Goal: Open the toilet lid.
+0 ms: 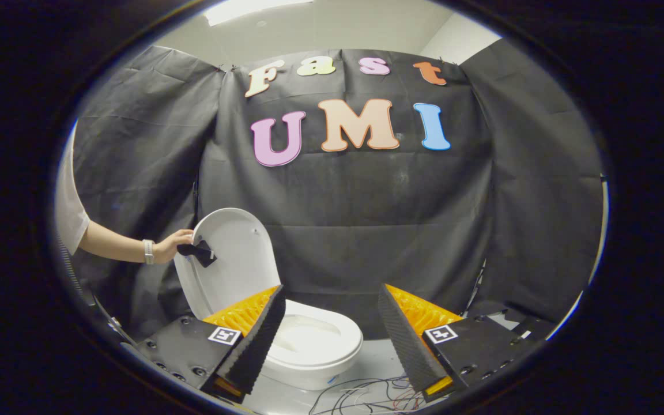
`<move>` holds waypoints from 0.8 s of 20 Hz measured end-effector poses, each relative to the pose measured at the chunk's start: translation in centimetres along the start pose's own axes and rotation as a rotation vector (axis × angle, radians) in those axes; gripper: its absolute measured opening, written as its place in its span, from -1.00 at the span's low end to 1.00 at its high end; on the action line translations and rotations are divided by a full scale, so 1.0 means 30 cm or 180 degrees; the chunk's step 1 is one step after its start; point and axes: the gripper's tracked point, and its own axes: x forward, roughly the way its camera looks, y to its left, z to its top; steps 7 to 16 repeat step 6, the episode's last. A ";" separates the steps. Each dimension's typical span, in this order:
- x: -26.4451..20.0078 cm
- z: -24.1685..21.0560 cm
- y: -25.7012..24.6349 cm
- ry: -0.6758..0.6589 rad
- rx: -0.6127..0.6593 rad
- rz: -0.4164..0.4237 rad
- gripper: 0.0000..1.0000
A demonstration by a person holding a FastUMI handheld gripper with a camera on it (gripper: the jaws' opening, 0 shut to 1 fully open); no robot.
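Two fingers (388, 331) spread wide, nothing between them, gripping nothing at all. Gripper (329, 340) hanging back from the toilet (314, 346), probably just standing off since the job looks done already.

Gripper view, going through it: toilet lid (234, 259) already up, standing near upright behind the bowl, leaning back toward the black cloth wall (395, 230). Sits just beyond the left finger, partly tucked behind it. Seat and bowl open to view below, right between and slightly past the fingers.

A hand (172, 246) reaching in from the side, resting at the lid's edge, next to a small dark tab (198, 252) stuck on the lid. Guessing that tab is there as a grab point for the fingers, since a smooth lid edge would slip. Hand likely steadying the lid or about to reset it, can't really tell which. Watch (148, 251) on the wrist, pale sleeve further back.

Loose wires (366, 395) on the floor in front of the bowl, just ahead of the fingers. Worth keeping clear of on any move forward.
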 end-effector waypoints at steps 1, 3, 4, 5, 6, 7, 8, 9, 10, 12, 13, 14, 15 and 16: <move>0.005 0.001 -0.002 0.0000 0.0000 0.0000 0.99; 0.008 0.003 -0.002 0.0000 0.0000 -0.0001 0.99; 0.008 0.002 -0.001 0.0000 0.0000 -0.0001 1.00; 0.009 0.004 -0.002 0.0000 0.0000 -0.0001 0.99; 0.006 0.001 -0.001 0.0000 0.0000 -0.0001 0.99; 0.006 0.001 -0.001 0.0000 0.0000 -0.0001 0.99; 0.006 0.001 -0.001 0.0000 0.0000 -0.0001 0.99; 0.006 0.001 -0.001 0.0000 0.0000 -0.0001 0.99; 0.006 0.001 -0.001 0.0000 0.0000 -0.0001 0.99; 0.006 0.001 -0.001 0.0000 0.0000 -0.0001 0.99; 0.006 0.001 -0.001 0.0000 0.0000 -0.0001 0.99; 0.006 0.001 -0.001 0.0000 0.0000 -0.0001 0.99; 0.006 0.001 -0.001 0.0000 0.0000 -0.0001 0.99; 0.006 0.001 -0.001 0.0000 0.0000 -0.0001 0.99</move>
